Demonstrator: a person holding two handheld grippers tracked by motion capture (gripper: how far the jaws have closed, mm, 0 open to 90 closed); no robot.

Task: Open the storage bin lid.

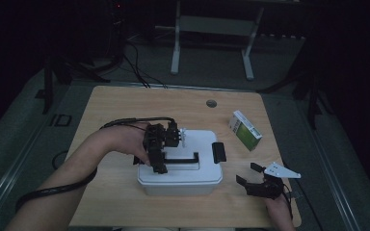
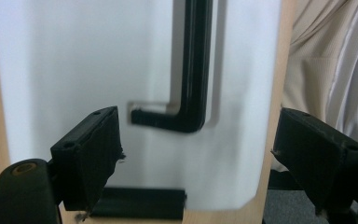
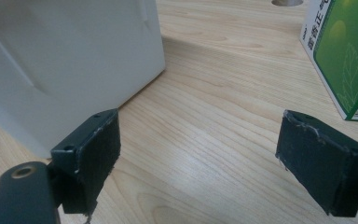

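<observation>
I have the left gripper (image 1: 160,144) hanging over the lid of the white box (image 1: 180,175), which sits in the middle of the counter (image 1: 120,103); its jaws are spread with nothing between them. In the left gripper view the black carry handle (image 2: 193,79) lies flat in its recess in the lid. The right gripper (image 1: 256,177) rests off the box's right end, jaws spread and empty too, with the green carton (image 1: 244,130) well apart beyond it.

I judge the box rigid, smooth plastic, likely slippery on its plain walls and too wide for one gripper. The handle bar is the sensible hold: thin, stiff, made for lifting. The black latch (image 1: 218,152) at the right end looks like the other point to work.
</observation>
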